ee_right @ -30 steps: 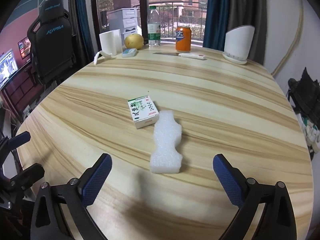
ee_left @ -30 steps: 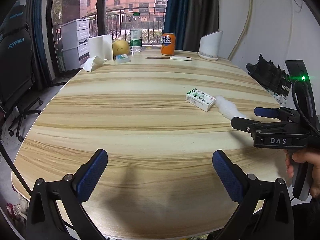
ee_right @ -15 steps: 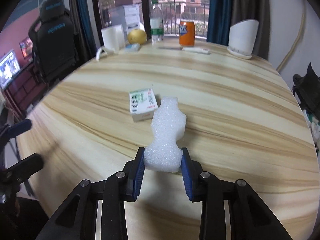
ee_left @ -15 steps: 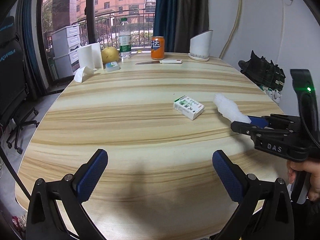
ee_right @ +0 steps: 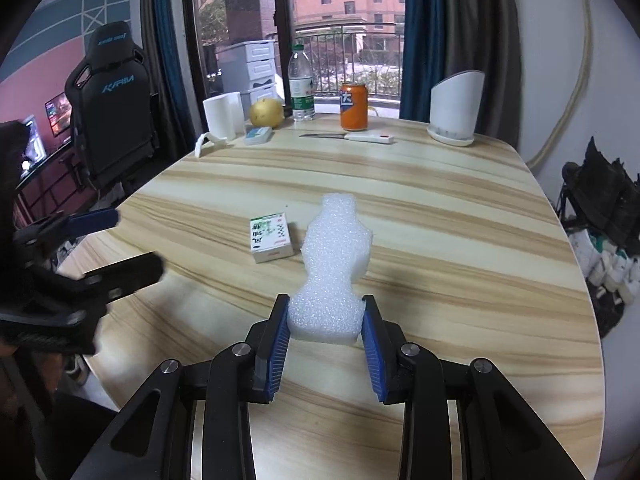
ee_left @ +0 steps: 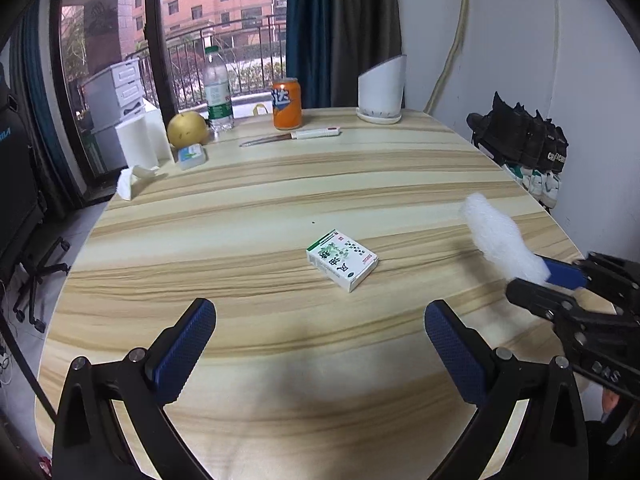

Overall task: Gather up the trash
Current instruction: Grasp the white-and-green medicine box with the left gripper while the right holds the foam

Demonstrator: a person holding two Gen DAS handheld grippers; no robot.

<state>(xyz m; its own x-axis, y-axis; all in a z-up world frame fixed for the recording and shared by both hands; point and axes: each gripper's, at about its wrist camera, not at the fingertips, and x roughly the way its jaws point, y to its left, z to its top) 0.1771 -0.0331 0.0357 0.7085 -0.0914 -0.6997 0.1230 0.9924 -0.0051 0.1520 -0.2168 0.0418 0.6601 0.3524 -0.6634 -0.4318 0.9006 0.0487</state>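
— White foam piece (ee_right: 328, 280), who has it?
— The right hand-held gripper (ee_right: 325, 334), its blue pads pressed on the foam's near end, the piece lifted clear of the tabletop (ee_right: 460, 248).
— And the left hand-held gripper (ee_left: 320, 356)?
— Jaws wide apart, nothing between them, over the near tabletop.
— What lies beyond?
— A small green-and-white box (ee_left: 342, 259) flat on the wood, just beside the foam. At the far edge stand an orange can (ee_left: 287, 103) and a bottle (ee_left: 218, 90).
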